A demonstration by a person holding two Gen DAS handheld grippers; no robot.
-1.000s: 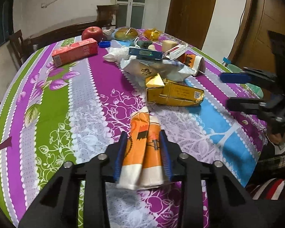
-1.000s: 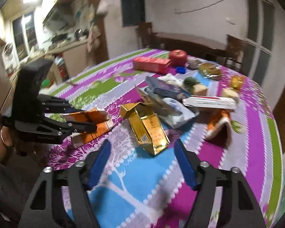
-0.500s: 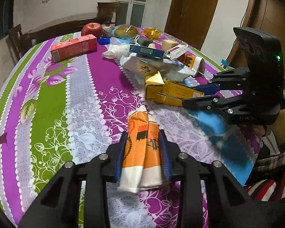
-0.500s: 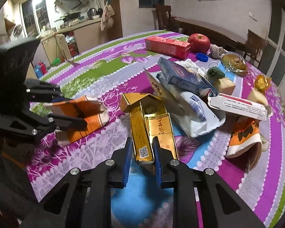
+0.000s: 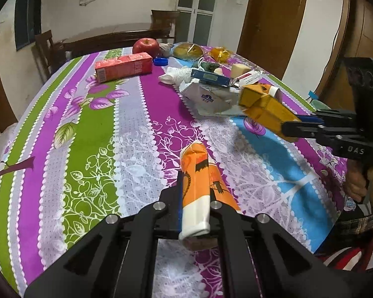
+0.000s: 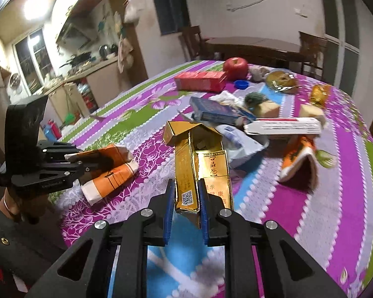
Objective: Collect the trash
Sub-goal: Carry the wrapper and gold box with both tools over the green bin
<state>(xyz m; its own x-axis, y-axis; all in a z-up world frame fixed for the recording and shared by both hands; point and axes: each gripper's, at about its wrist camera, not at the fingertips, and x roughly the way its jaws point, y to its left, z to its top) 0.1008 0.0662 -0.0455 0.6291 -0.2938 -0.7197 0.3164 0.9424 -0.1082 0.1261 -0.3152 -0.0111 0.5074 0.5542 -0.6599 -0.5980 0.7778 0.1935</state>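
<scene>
A crumpled orange-and-white carton [image 5: 195, 173] sits between the pads of my left gripper [image 5: 195, 198], whose jaws are closing and squeeze it flat just above the floral tablecloth [image 5: 92, 134]. In the right wrist view the same carton [image 6: 107, 171] hangs from the left gripper [image 6: 87, 164]. A torn gold cardboard box [image 6: 201, 159] is pinched at its near end by my right gripper [image 6: 185, 198], its jaws closing on it. From the left wrist view the gold box [image 5: 266, 109] is raised off the table in the right gripper [image 5: 293, 124].
Further back lie a red juice carton [image 5: 124, 67], an apple [image 5: 146, 46], a blue box [image 5: 210, 77] on a white bag [image 5: 209, 99], a long white box [image 6: 283, 126] and a second orange wrapper [image 6: 301, 161]. A person's hand [image 5: 355, 183] holds the right gripper's handle.
The right gripper came in over the gold box, shut on it and lifted it off the cloth. The left jaws squeezed the orange carton much narrower.
</scene>
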